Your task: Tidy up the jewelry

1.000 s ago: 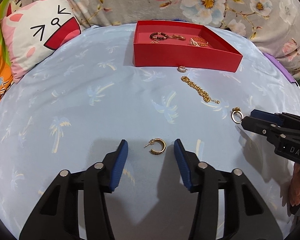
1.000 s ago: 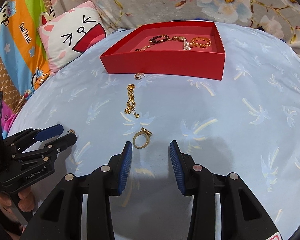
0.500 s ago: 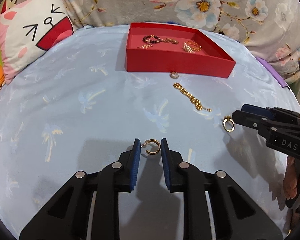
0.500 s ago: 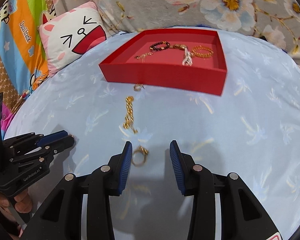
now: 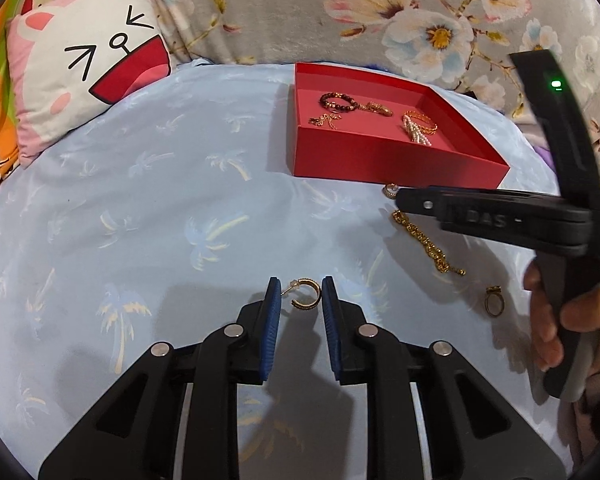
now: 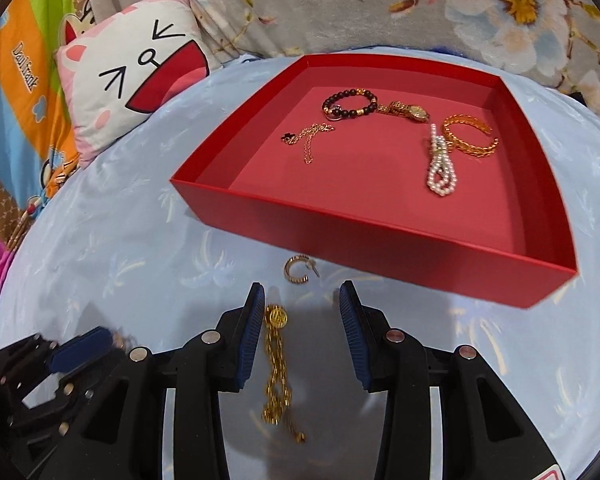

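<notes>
My right tongs (image 6: pixel 300 304) have left the gold signet ring (image 5: pixel 494 301) behind and moved up to the shallow red cardboard tray (image 6: pixel 380 240), still open, now straddling the top of the gold link chain (image 6: pixel 276 360), with a small gold hoop earring (image 6: pixel 296 270) just ahead. My left tongs (image 5: pixel 300 304) stay narrowed around the other gold hoop earring (image 5: pixel 306 294); I cannot tell whether the pads truly grip it. Everything lies on a pale blue palm-print sheet (image 5: pixel 140 208), with a white cat-face cushion (image 5: pixel 88 68) and grey floral fabric (image 5: pixel 380 12) behind. In the left view, my right tongs hide part of the chain.
</notes>
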`<state>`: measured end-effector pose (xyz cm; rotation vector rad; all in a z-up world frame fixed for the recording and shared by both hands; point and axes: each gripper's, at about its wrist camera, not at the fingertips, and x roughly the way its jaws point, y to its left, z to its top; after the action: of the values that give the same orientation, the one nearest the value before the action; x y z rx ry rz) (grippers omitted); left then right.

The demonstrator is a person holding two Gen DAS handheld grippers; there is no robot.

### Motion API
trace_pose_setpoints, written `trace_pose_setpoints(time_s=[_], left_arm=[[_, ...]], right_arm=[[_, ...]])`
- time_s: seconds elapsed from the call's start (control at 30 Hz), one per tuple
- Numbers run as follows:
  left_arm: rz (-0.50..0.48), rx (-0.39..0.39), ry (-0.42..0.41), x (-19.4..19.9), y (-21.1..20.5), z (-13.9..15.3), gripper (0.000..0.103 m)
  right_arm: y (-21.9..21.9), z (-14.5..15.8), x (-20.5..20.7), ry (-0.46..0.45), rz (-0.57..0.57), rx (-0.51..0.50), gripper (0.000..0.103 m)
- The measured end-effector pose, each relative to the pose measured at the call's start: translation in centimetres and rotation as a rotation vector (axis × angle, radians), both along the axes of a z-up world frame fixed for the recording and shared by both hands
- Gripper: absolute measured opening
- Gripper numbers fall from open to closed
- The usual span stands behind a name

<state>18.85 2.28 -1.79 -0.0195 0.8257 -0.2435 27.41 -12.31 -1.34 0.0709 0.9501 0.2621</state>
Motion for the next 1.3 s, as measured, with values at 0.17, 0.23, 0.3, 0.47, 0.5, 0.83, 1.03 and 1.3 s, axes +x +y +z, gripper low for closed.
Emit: trace_pose_setpoints(time_s=[0.17,0.23,0.3,0.47,0.5,0.83,1.03,1.3], left_arm=[[0.001,-0.025,0.016,0.2,0.3,-0.2,0.02],[-0.002,-0.025,0.017,0.1,0.2,-0.2,0.02],[-0.005,-0.022,0.017,0.0,0.0,-0.2,0.02],[-0.008,-0.02,0.017,0.0,-0.1,-0.2,0.02],[-0.007,-0.02,0.018,0.0,-0.1,-0.2,0.02],[-0.005,-0.014,0.017,0.1,-0.1,-0.2,0.02],[-0.001,0.0,0.017,0.1,-0.2,-0.2,0.02],[0.006,0.007,0.016,0.1,-0.3,-0.1,0.02]], right_arm=[[0.9,-0.3,1.1,-0.008,0.002,-0.037,0.038],[1.3,-0.3,1.2,-0.015,0.006,-0.069,0.035],[2.0,-0.4,1.0,-0.034,0.01,-0.133,0.03],[2.5,-0.4,0.7,-0.042,0.028,-0.142,0.016],[2.6,-0.4,0.6,-0.046,0.028,-0.148,0.015],[1.1,0.3,-0.9,-0.034,0.017,-0.064,0.0],[-0.6,1.1,-2.4,-0.035,0.002,-0.03,0.0],[-1.8,1.0,-2.4,-0.026,0.003,0.019,0.01]])
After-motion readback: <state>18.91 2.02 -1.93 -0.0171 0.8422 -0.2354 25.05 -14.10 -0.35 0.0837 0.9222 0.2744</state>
